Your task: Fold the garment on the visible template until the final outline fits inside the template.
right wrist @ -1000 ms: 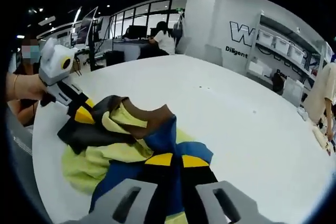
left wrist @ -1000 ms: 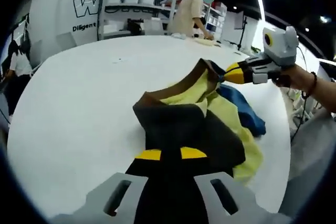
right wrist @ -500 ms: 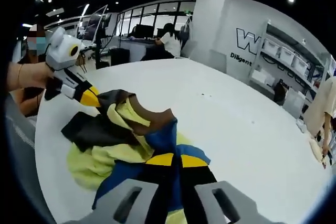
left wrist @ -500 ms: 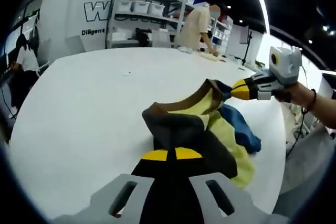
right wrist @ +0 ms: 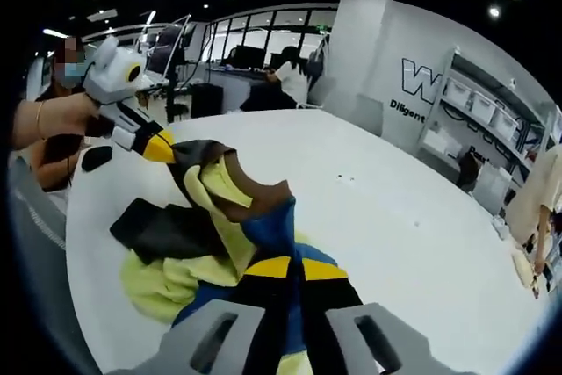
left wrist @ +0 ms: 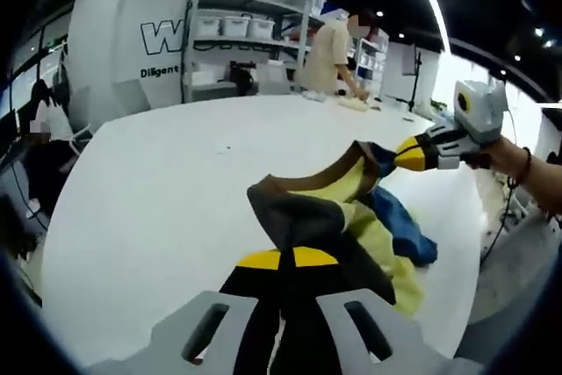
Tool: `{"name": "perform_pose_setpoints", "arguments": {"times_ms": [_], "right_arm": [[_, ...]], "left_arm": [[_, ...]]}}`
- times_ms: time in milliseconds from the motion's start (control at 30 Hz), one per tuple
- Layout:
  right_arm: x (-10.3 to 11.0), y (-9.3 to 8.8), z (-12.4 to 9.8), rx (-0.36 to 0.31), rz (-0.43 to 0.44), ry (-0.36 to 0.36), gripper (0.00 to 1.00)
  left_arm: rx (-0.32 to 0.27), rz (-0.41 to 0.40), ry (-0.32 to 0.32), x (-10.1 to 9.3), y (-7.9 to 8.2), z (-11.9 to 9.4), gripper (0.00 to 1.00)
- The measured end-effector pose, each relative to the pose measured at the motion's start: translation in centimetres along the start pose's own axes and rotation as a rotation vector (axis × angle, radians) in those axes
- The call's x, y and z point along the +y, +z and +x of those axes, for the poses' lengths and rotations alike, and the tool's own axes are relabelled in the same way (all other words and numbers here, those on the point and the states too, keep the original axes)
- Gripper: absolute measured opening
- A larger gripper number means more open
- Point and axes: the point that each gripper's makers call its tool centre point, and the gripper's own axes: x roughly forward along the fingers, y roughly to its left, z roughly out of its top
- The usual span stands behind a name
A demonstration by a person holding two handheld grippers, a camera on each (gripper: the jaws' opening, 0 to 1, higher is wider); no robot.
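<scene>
A crumpled garment (left wrist: 327,213) in yellow, dark brown and blue lies partly raised off the white table (left wrist: 149,191). My left gripper (left wrist: 281,258) is shut on its dark fabric at the near end. My right gripper (left wrist: 406,153) comes in from the right, shut on the brown-edged corner and holding it up. In the right gripper view, my right gripper (right wrist: 286,267) is shut on the blue part of the garment (right wrist: 224,217). There the left gripper (right wrist: 162,148), held by a hand at upper left, holds the dark fabric lifted above the table (right wrist: 413,226).
Shelves with white bins (left wrist: 224,28) stand behind the table, and a person (left wrist: 334,41) works at its far side. Another person (right wrist: 294,76) sits at desks beyond the table. The table's edge (right wrist: 75,226) runs close by the garment.
Both grippers have kept their hold and risen, so the garment's gripped edge hangs higher and more stretched between them. Both views have shifted with the hands.
</scene>
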Motion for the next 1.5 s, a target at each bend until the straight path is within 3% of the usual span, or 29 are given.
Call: {"name": "perform_pose_setpoints", "arguments": {"times_ms": [167,367,433,667,800,967,1300,1500], "right_arm": [[-0.6,1.4,-0.5,-0.023,0.001,-0.019,0.00],[-1.6,2.7,-1.1,-0.048,-0.038,-0.067,0.00],[-2.2,3.6,-1.3,-0.066,-0.030,-0.091,0.00],[-2.7,5.1,-1.2,-0.073,-0.081,-0.102,0.00],[-3.2,6.3,-1.1,-0.079,-0.101,-0.116,0.00],[-4.1,7.2,-0.8,-0.080,-0.074,-0.137,0.00],[-4.5,7.7,-0.2,-0.067,-0.038,-0.147,0.00],[-4.6,9.2,0.2,-0.090,0.020,-0.122,0.00]], "left_arm": [[-0.029,0.014,0.009,0.4,1.8,-0.7,0.00],[-0.022,0.023,0.025,0.8,3.0,-1.3,0.00],[-0.040,0.024,0.021,0.9,4.2,-1.6,0.00],[-0.033,0.054,0.032,1.5,5.7,-1.9,0.00],[-0.063,0.055,0.027,1.8,7.1,-2.0,0.00],[-0.048,0.095,0.048,2.8,8.6,-2.3,0.00],[0.011,0.145,0.055,4.2,9.0,-2.2,0.00],[0.073,0.190,0.094,6.1,8.9,-1.6,0.00]]}}
